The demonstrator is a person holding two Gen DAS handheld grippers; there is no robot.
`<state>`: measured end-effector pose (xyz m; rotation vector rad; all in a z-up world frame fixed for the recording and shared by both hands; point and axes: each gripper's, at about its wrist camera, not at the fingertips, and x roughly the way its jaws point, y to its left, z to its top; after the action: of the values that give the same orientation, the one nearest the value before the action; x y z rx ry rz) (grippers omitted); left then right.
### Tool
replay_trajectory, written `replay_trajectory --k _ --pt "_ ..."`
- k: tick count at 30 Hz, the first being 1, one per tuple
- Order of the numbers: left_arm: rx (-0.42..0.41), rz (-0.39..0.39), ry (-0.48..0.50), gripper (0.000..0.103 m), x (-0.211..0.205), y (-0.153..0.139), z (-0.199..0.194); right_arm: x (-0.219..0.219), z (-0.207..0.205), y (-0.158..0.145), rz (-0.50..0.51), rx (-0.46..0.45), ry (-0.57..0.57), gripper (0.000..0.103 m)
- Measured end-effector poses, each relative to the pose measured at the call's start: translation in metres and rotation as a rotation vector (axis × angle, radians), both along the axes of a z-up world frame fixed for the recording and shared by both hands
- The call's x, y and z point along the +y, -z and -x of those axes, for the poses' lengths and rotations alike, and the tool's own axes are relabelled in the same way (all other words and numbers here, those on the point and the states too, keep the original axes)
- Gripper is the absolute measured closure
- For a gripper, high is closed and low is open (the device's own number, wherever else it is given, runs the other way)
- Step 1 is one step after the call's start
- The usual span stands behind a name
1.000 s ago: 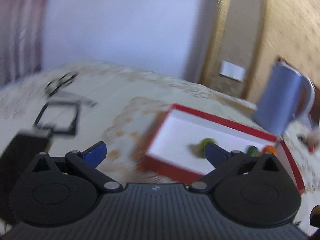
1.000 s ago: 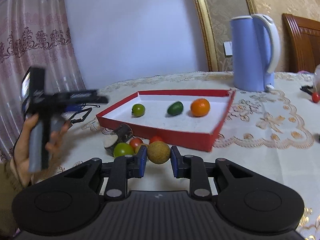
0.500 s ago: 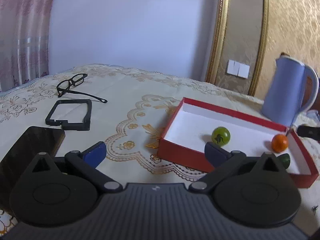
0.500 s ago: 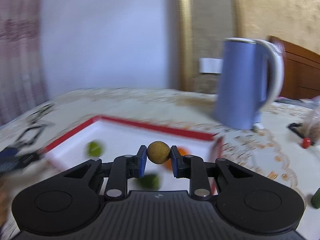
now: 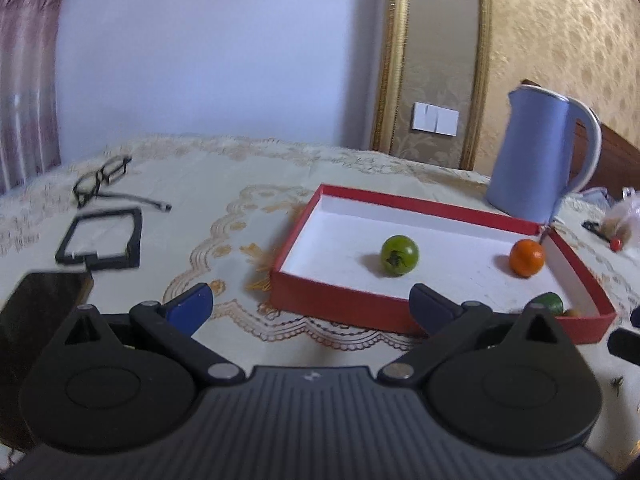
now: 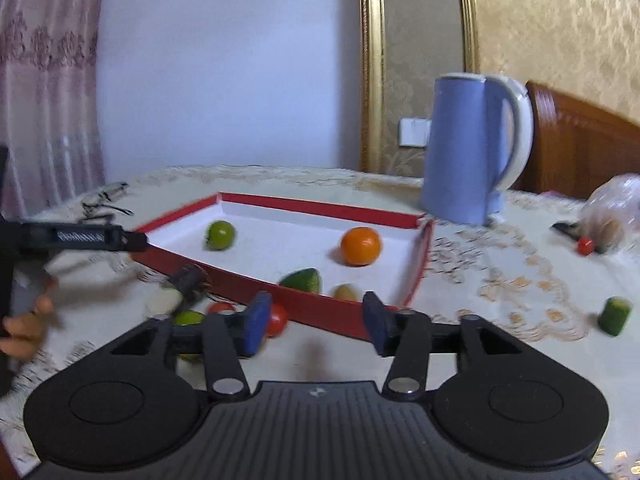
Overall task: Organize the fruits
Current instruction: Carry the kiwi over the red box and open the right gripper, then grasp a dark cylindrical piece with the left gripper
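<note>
Right wrist view showed your right tool [image 6: 316,322] spread with nothing between its pads, having just been opening to drop the small tan round fruit [image 6: 345,293] inside the shallow red-walled white box [image 6: 320,309], while your left tool [image 5: 308,306] hung wide apart beside it.

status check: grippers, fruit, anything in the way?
Right gripper jaws just opened, nothing between them; left gripper open, empty. Brown fruit now in red box. Tomatoes outside near wall; path clear.

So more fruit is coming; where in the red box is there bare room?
Bare floor in the red box: between green tomato and orange, plus the far strip. Crowded at the near wall, by the avocado and brown fruit.
</note>
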<state>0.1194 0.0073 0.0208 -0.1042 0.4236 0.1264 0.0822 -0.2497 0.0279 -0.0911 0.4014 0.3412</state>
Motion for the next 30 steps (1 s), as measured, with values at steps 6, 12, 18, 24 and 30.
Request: replay_trajectory --k 6,12,18,24,30 --pt "0.097 -0.062 0.15 0.0 -0.037 -0.01 -0.011 -0.01 -0.012 0.0 -0.062 0.034 0.006 0.038" --pt "0.197 -0.176 0.196 0.0 -0.068 -0.011 -0.033 -0.019 -0.016 0.002 -0.119 0.065 0.017 0.031" --pt "0.297 -0.127 0.248 0.035 -0.074 0.002 -0.048 -0.019 -0.018 0.003 -0.118 0.075 0.025 0.027" --pt "0.279 -0.027 0.236 0.073 -0.057 0.003 -0.04 -0.022 -0.019 0.004 -0.136 0.082 0.035 0.027" --pt "0.206 0.069 0.113 0.073 -0.016 0.004 -0.024 -0.022 -0.014 0.002 -0.137 0.05 0.037 0.027"
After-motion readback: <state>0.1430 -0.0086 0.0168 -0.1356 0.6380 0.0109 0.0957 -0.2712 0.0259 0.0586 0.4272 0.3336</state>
